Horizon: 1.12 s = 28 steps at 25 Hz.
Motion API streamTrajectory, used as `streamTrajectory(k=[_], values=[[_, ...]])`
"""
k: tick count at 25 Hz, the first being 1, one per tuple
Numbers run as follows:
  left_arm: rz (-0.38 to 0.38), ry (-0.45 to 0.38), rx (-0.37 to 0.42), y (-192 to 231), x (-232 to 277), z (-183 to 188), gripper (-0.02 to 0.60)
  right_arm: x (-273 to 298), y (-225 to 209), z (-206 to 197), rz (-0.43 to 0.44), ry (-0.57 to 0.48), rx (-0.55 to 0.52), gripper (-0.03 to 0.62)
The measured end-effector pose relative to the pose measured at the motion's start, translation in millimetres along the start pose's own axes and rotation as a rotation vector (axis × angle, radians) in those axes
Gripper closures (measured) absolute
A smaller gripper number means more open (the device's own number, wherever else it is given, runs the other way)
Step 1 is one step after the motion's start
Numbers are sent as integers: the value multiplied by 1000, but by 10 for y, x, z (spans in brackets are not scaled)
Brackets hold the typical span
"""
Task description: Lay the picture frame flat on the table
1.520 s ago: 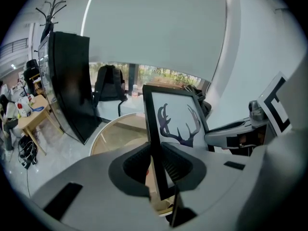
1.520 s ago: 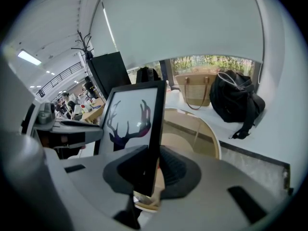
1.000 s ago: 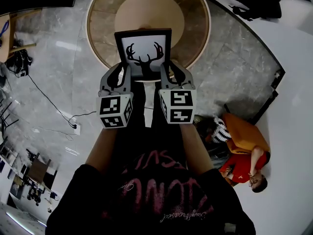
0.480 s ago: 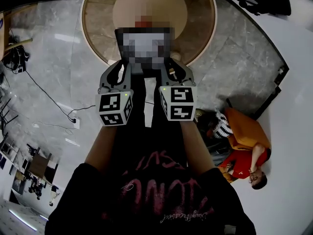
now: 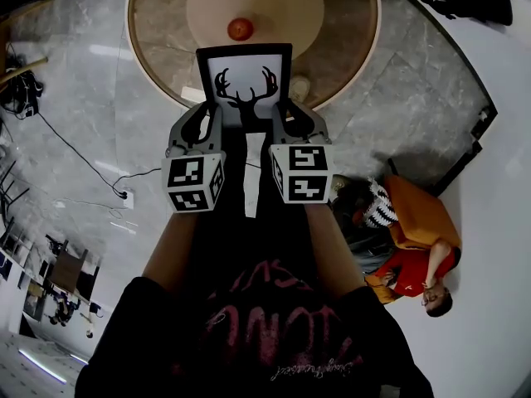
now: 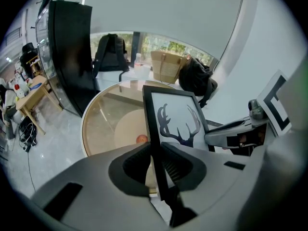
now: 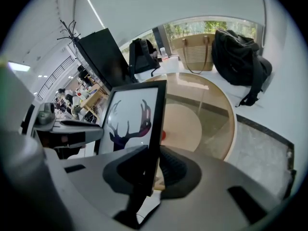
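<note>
The big round table (image 5: 162, 48) lies out past both tools, and the head view cuts off its far side. The two gripper views show that far side, with a tan bag (image 6: 168, 66) and a dark bag (image 7: 240, 61) beyond it. Only the head view shows a person in an orange top (image 5: 419, 230), down on the floor and off to the right of the right tool. The picture frame (image 5: 247, 77) stands upright between the two tools, with its deer-antler picture facing the holder. It is not lying on the table. Its bottom edge is hidden behind the tools in the head view, so I can't tell if it touches the table edge or hangs in the air. The left gripper (image 5: 211, 116) pinches the frame's left side low down. In the left gripper view its jaws (image 6: 154, 162) are shut tight on that thin black edge. The right gripper (image 5: 284, 116) pinches the right side the same way, and its jaws (image 7: 151, 165) are squeezed on the edge too. Each gripper view shows the frame from the side, and each one also sees the other tool across the picture. A small red round thing (image 5: 240, 29) sits on the table just past the frame's top. I can't tell what it is. A second ago the frame hid almost all of it, and less of the table showed past the tools. The hold on the frame looks the same as before.
</note>
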<state>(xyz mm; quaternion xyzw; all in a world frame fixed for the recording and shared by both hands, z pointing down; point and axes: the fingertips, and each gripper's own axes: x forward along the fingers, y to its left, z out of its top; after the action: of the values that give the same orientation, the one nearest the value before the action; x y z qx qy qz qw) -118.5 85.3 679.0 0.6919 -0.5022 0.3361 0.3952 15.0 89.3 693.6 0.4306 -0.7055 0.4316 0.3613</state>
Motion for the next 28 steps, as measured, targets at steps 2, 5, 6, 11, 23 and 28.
streamTrajectory(k=[2,5,6,11,23,28], values=[[-1,16,-1,3,53,-84,508,54,-13,-94,1,21,9,512],[-5,37,-5,-8,127,-215,508,128,-46,-226,-1,46,20,511],[-6,41,-7,-3,147,-251,508,153,-49,-256,-2,52,20,511],[-7,61,-14,26,220,-404,508,259,-50,-396,0,79,24,511],[-13,129,-21,71,447,-735,508,511,-93,-725,5,157,53,510],[-11,141,-27,49,514,-818,508,562,-137,-809,3,176,60,510]])
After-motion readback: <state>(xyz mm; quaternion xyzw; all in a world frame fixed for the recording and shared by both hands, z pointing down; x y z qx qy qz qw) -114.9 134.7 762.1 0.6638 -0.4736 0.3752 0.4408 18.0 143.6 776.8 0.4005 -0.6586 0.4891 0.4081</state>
